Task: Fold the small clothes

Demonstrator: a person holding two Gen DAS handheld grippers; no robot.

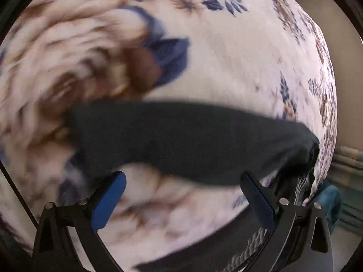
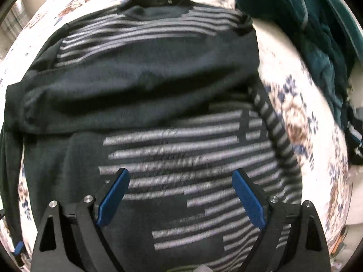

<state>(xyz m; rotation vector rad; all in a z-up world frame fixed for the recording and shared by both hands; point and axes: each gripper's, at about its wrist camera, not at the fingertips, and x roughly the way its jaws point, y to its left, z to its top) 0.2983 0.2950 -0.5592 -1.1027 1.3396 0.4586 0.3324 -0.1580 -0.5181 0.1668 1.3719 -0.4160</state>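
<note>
The dark sweater (image 2: 145, 104) with grey stripes lies flat on a flowered blanket (image 2: 301, 122), collar at the far end, with one sleeve already laid across its chest. The right gripper (image 2: 181, 195) hangs over the lower striped part with its jaws spread wide and nothing between them. The left gripper (image 1: 181, 195) is likewise spread and empty, above the other sleeve (image 1: 181, 140), which stretches out sideways over the blanket. The next step looks like bringing that sleeve in: pinch it near the cuff, lift only a little, and lay it straight across the body so no crease bunches underneath. Only the left view shows that outstretched sleeve; only the right view shows the collar, the folded sleeve and a teal garment (image 2: 301, 22) heaped beyond the sweater.
</note>
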